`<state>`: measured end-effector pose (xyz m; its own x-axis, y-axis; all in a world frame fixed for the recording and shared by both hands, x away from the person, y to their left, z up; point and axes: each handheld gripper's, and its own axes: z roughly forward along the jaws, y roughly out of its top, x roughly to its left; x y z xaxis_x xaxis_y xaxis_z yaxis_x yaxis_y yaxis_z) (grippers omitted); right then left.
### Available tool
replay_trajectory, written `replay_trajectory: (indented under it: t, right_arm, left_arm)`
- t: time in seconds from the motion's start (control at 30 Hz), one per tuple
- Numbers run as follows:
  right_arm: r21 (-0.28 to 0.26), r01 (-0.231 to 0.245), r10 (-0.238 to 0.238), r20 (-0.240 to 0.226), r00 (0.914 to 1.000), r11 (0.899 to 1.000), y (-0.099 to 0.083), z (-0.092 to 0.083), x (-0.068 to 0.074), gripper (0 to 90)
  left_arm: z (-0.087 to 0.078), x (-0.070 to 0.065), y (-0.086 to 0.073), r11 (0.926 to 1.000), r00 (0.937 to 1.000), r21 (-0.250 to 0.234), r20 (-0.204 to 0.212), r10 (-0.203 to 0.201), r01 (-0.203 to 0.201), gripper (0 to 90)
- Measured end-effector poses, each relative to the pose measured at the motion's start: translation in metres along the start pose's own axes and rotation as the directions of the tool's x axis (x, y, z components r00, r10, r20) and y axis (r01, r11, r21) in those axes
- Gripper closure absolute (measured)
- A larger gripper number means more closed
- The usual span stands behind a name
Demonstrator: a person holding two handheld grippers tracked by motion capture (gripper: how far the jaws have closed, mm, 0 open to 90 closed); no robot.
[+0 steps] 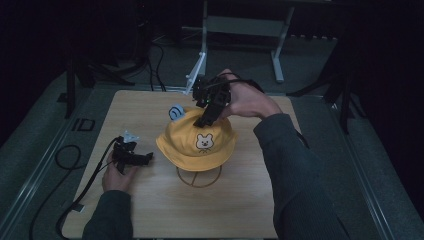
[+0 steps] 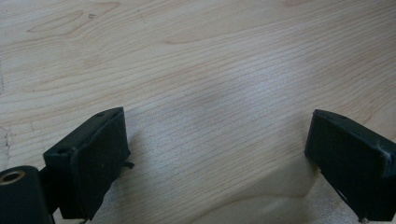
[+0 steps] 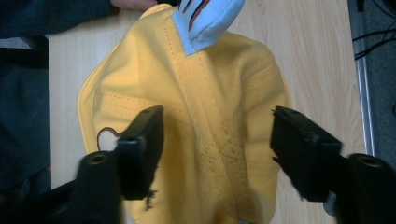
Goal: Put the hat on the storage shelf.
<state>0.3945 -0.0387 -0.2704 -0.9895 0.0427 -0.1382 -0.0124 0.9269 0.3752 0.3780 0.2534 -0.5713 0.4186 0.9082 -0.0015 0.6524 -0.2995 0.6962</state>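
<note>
- Dark floor and metal stand legs surround a pale wooden table [image 1: 150, 215], with black cables trailing off its left side.
- On the table a yellow hat [image 1: 197, 145] sits on a thin wire stand [image 1: 199, 177], whose ring base rests on the wood under the brim.
- The hat's front bears a small bear face [image 1: 204, 142], and a pale blue ear [image 1: 176, 111] sticks up at the crown's far left.
- The right gripper [image 1: 206, 119] is held above the back of the crown, pointing down at it, and the right hand [image 1: 247, 102] wraps its body from behind.
- In the right gripper view its jaws stand wide apart over the crown, one on each side of the stitched centre seam, with yellow cloth below them; the pads are not pressing on the fabric.
- From that gripper, the blue ear lies ahead of the tips at the crown's far end.
- The left gripper [image 1: 145, 159] rests low by the table's left part, well apart from the hat's brim, with the left hand [image 1: 119, 175] under it.
- In the left gripper view its jaws are spread wide with bare wood grain between them.
</note>
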Motion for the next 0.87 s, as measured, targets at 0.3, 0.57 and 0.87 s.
replay_trajectory:
  t: [0.3, 0.57, 0.87]
  right_arm:
    - [-0.017, -0.013, 0.014, 0.019, 0.9997, 1.000, -0.0012, -0.0031, 0.0003, 18.9]
    - [-0.020, -0.019, 0.019, 0.037, 0.9991, 1.000, -0.0030, -0.0075, 0.0014, 16.0]
    - [-0.025, -0.029, 0.030, 0.055, 0.9980, 0.999, -0.0036, -0.0089, 0.0016, 12.3]
  left_arm:
    - [0.0000, 0.0000, 0.0000, 1.0000, 1.0000, 0.000, 0.000, 0.000, 0.000, 6.0]
    - [0.0000, 0.0000, 0.0000, 1.0000, 1.0000, 0.000, 0.000, 0.000, 0.000, 6.0]
    - [0.0000, 0.0000, 0.0000, 1.0000, 1.0000, 0.000, 0.000, 0.000, 0.000, 6.0]
